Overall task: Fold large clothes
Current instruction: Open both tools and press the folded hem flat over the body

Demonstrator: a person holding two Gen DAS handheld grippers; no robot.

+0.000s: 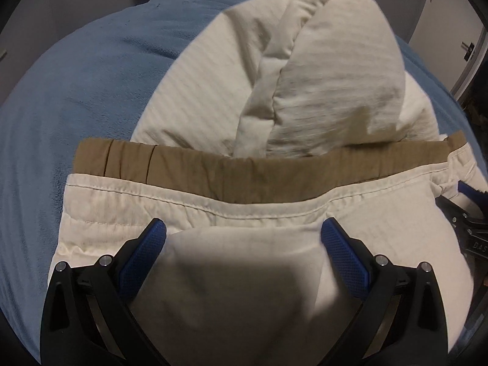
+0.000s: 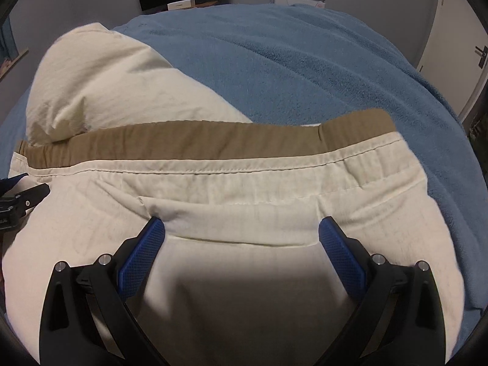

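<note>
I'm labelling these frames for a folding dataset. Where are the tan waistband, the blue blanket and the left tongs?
tan waistband (image 2: 195, 145): right wrist view, middle of the brown band.
blue blanket (image 2: 305, 67): right wrist view, bare stretch beyond the cream trousers.
left tongs (image 1: 243, 231): left wrist view, midway between the blue tips, spread open.

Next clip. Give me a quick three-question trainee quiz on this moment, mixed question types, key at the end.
1. True or false: the left tool is clamped shut on the trousers.
2. What colour is the blanket under the trousers? A) blue B) red C) green
3. Fill in: the inner side of the waistband is ____ in colour.

Key
1. False. Both the left tool and the right tool stand wide open, with cream fabric lying between the fingers.
2. A
3. Tan (brown); the rest of the trousers is cream.
</note>
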